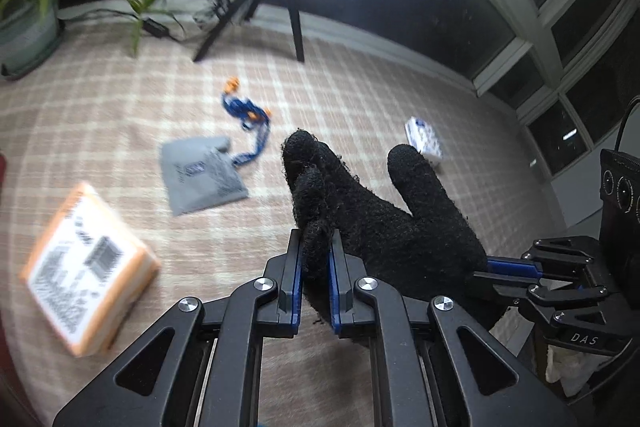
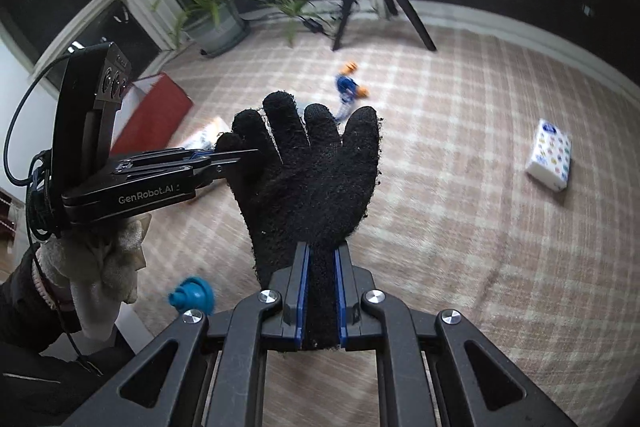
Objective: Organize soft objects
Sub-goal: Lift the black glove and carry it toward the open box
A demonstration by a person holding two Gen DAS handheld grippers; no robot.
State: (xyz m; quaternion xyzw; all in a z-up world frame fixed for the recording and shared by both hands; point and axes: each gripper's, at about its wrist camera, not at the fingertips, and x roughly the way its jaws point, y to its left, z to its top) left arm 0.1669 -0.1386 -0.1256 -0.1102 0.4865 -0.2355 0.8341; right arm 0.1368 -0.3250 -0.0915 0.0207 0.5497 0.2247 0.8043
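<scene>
Fuzzy black glove (image 2: 308,183) — cuff pinched in right tool (image 2: 320,291), finger clamped in left tool (image 1: 316,267), checked carpet (image 1: 360,87) below.

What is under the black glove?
Under the black glove lies the checked carpet, with a blue and orange toy partly peeking past its fingertips. Both grippers pinch the glove in the air. Whatever lies directly behind it is covered.

Motion-blurred left of the left gripper (image 1: 316,267): orange parcel (image 1: 86,267), label unreadable; grey pouch (image 1: 202,175) print likewise. Ahead, blue-and-orange item (image 1: 246,109) too smeared to identify. Glove (image 2: 308,179) cuff hidden between the right gripper (image 2: 322,287) pads.
</scene>
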